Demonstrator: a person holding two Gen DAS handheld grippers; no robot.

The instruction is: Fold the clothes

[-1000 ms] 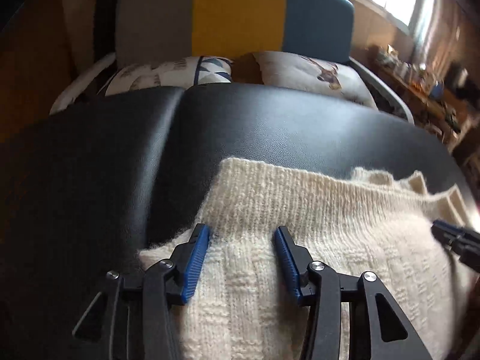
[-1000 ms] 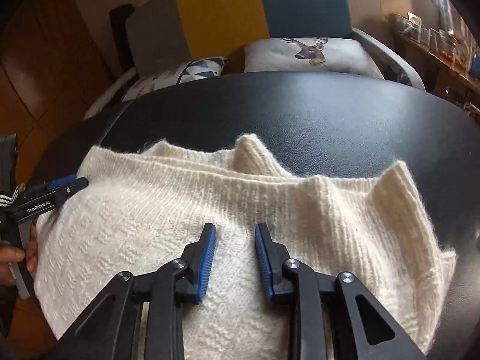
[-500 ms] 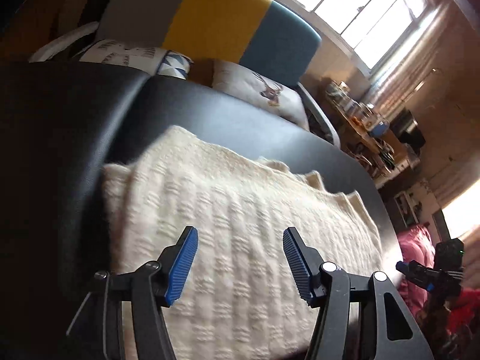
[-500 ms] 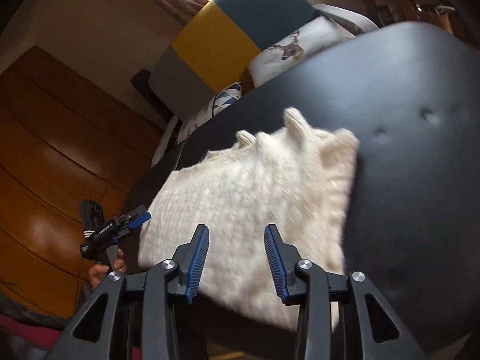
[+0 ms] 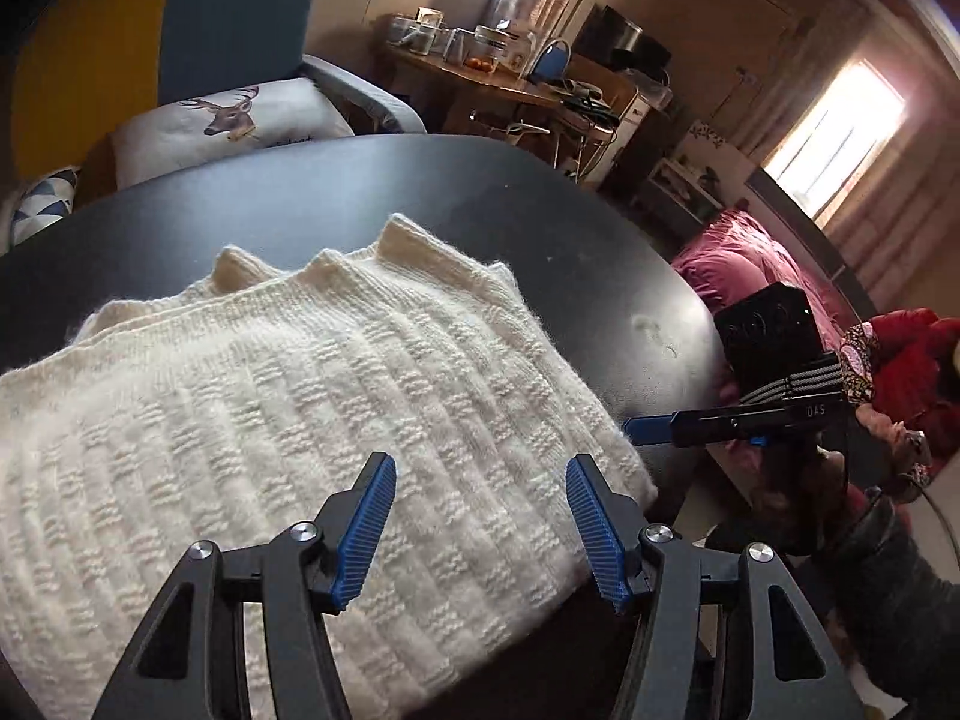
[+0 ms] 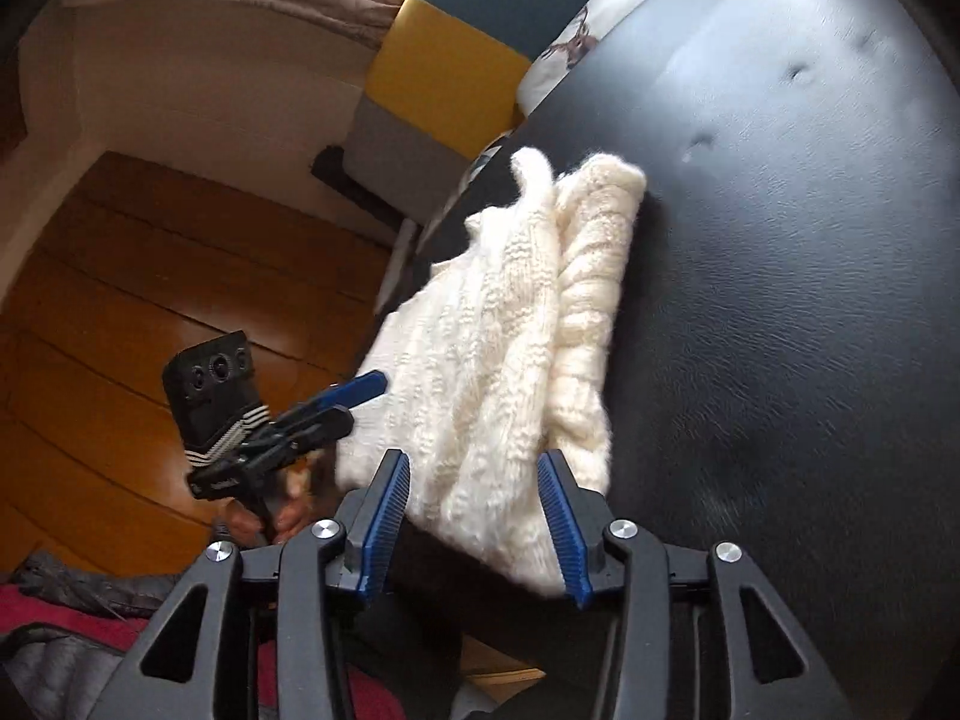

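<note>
A cream knitted sweater (image 5: 288, 420) lies folded into a thick rectangle on the black leather surface (image 5: 480, 210). My left gripper (image 5: 480, 474) hovers open over the sweater's near edge, with nothing between its blue pads. In the right wrist view the same sweater (image 6: 510, 330) stretches away from me, its layered edge facing right. My right gripper (image 6: 474, 468) stands open above the sweater's near end, holding nothing. Each gripper shows in the other's view: the right gripper (image 5: 651, 427) just off the sweater's right corner, the left gripper (image 6: 351, 393) beside its left edge.
A sofa with a yellow and teal back (image 5: 150, 30) and a deer cushion (image 5: 228, 120) stands behind the black surface. A cluttered wooden table (image 5: 510, 78) and pink bedding (image 5: 756, 264) lie to the right. Wooden flooring (image 6: 150, 300) lies to the left.
Both grippers have lifted off the sweater and drawn back toward its near edge, opening wider. The left wrist view has swung right, the right wrist view left. The sweater stays folded.
</note>
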